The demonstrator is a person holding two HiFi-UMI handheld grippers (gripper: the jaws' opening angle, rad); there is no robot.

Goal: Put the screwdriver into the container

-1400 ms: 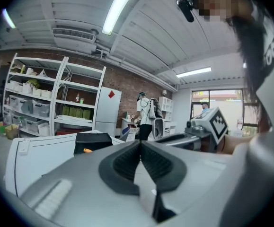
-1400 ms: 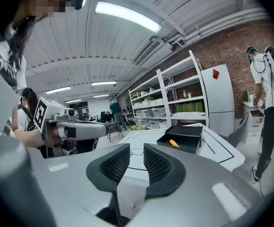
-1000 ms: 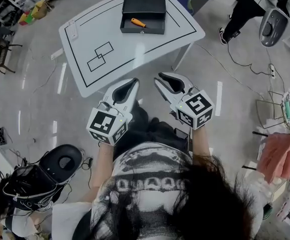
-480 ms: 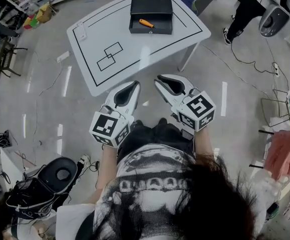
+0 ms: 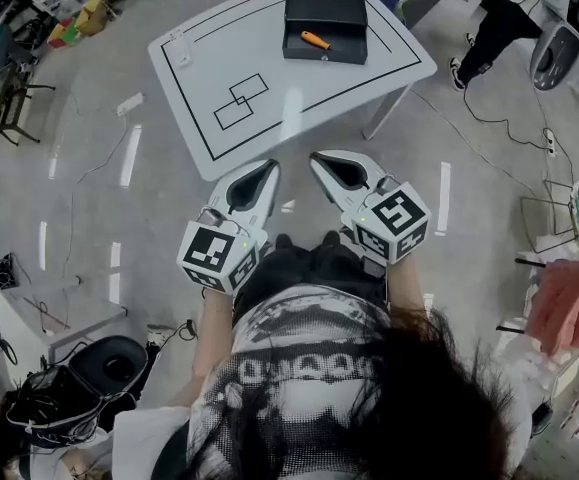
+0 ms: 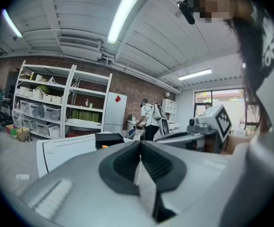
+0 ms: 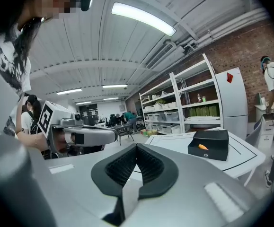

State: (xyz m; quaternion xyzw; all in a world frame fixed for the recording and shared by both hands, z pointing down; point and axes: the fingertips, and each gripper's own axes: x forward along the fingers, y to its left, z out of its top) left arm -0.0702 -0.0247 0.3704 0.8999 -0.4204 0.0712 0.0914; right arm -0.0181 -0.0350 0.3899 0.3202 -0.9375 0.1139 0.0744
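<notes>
right gripper [image 5: 320, 160] has closed empty like left gripper [image 5: 268, 169], screwdriver [image 5: 315, 40] in container [image 5: 325, 58] well ahead

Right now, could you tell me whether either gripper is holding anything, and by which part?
Nothing is held: the left gripper and the right gripper are both shut and empty. The screwdriver lies in the black container.
</notes>
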